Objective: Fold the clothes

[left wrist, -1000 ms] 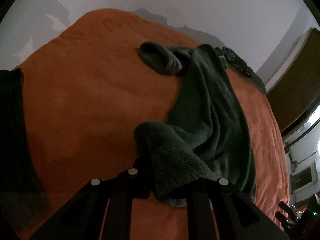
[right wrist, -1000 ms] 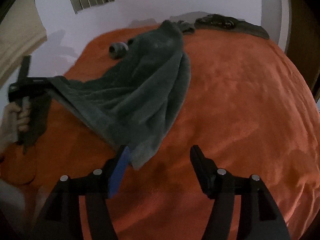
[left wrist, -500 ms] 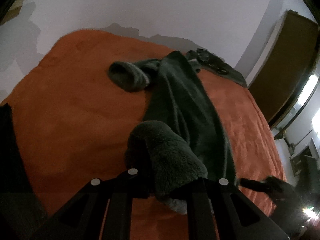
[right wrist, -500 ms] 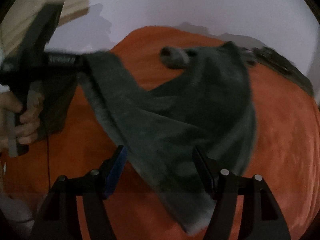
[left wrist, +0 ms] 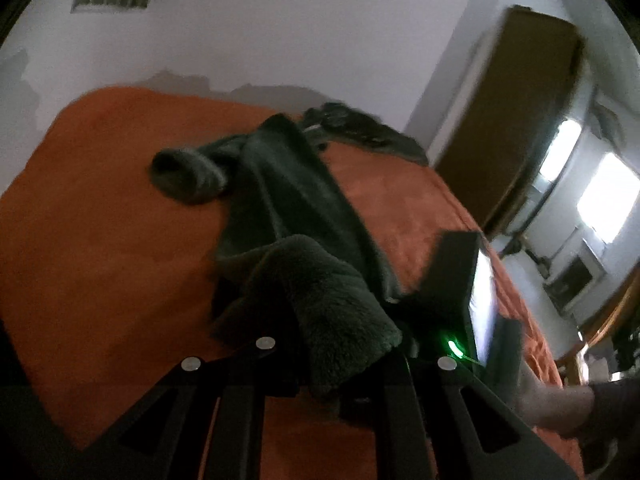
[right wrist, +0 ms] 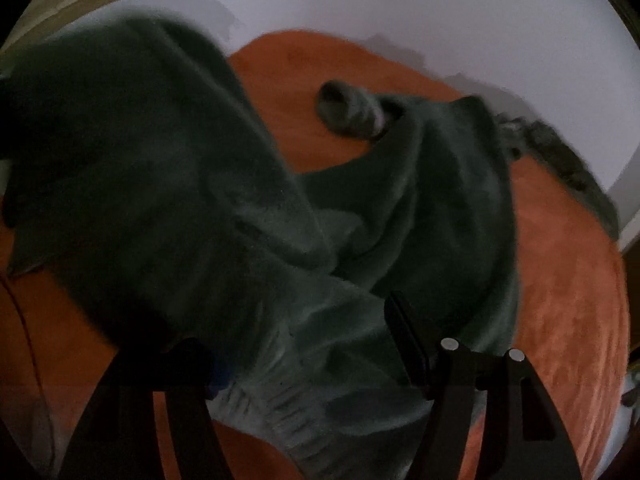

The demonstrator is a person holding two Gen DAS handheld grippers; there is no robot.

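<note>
Fleece fills both views: a dark green fleece garment (left wrist: 288, 200) lies stretched across the orange bedspread (left wrist: 100, 208), one rolled cuff resting on the cover toward the far wall. The left gripper (left wrist: 340, 364) is clenched on a lifted fold of it. The right gripper (right wrist: 316, 344) has just been narrowing its jaws with the ribbed hem between them, though the blur hides whether the pads press it.

Orange bed cover (left wrist: 100, 208); green fleece garment (left wrist: 288, 192) lying across it, dark clothes (left wrist: 360, 132) at far edge.
</note>
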